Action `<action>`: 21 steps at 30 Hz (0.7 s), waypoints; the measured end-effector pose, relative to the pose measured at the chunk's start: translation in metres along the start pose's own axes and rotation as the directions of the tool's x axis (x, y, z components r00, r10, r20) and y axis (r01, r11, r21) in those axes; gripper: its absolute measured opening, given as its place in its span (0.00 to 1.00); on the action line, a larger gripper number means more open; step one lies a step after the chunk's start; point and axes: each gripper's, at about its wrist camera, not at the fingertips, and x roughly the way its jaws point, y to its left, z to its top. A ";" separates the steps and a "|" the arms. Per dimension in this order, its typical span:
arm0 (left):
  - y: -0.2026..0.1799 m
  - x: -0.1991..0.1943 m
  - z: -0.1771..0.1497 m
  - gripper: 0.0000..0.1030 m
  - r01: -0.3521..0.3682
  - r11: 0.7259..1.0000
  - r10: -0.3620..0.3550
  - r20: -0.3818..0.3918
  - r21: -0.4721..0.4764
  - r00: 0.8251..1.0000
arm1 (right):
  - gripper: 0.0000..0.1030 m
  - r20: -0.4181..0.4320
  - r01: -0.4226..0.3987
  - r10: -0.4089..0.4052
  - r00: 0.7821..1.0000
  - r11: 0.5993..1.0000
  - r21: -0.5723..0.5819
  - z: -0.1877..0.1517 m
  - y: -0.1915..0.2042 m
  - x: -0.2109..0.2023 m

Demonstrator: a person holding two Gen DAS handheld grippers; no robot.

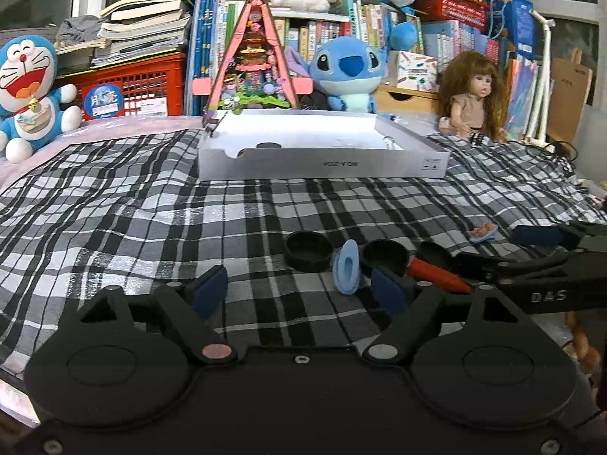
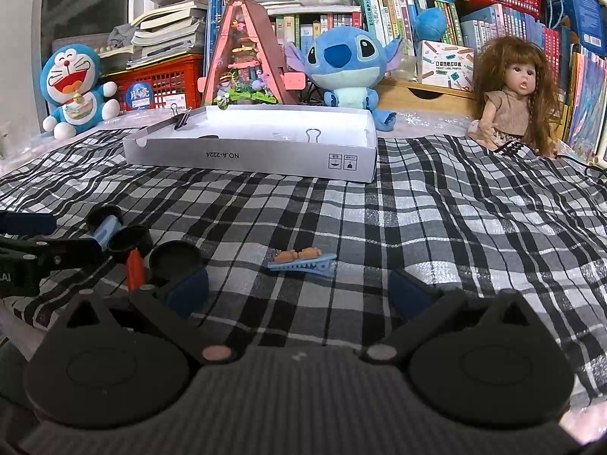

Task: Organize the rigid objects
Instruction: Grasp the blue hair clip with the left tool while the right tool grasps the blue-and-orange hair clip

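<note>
The left gripper (image 1: pixel 299 290) is standing wide and empty, near the blue disc piece (image 1: pixel 347 267) tipped on edge beside three black caps (image 1: pixel 308 251). It is looking light, stiff, small — best pinched across its rim. The right gripper (image 2: pixel 299 290) is also gaping empty; the hair clip (image 2: pixel 302 260) is lying flat just beyond it, long axis running left-right, far short of the white box (image 2: pixel 250 157).

Both wrist views look low across the plaid cloth (image 1: pixel 151 204), sharing the white box (image 2: pixel 250 151).

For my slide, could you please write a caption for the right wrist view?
Open right gripper faces a blue hair clip on the plaid cloth, white box beyond.
</note>
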 end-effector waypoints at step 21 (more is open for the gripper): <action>0.017 -0.011 0.003 0.66 0.002 1.000 -0.001 0.016 -0.030 1.000 | 1.00 -0.021 -0.033 0.032 0.999 0.998 -0.045 0.011 0.005 0.001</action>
